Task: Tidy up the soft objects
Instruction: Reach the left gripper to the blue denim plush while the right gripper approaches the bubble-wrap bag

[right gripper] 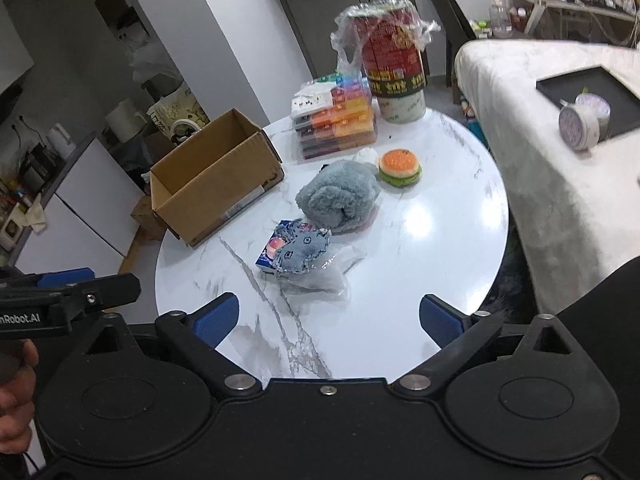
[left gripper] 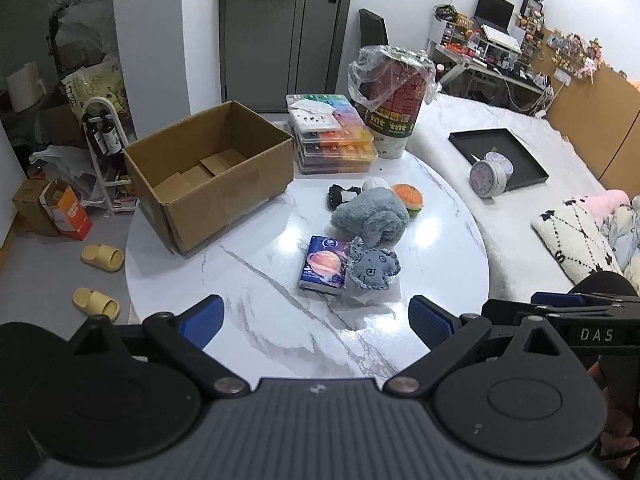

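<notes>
Left wrist view: the left hand-held gripper [left gripper: 316, 316] is held with jaws apart and empty above the marble tabletop [left gripper: 248, 280], where the grey plush toy [left gripper: 370, 218] is laid with its long axis slanting from the burger toy [left gripper: 408, 198] toward the tissue pack [left gripper: 324, 266]. Just left, the cardboard box [left gripper: 208, 172] is seen open-topped. The right hand-held gripper [right gripper: 328, 320] is likewise spread wide, gripping nothing.

Left gripper [left gripper: 314, 320] with blue pads spread wide over a round white marble bench [left gripper: 280, 320], open brown cardboard box [left gripper: 208, 172] at left, fluffy grey plush toy [left gripper: 370, 216] touching a small burger toy [left gripper: 409, 199], blue tissue pack [left gripper: 324, 266] beside a frayed denim pouch [left gripper: 374, 268]
</notes>
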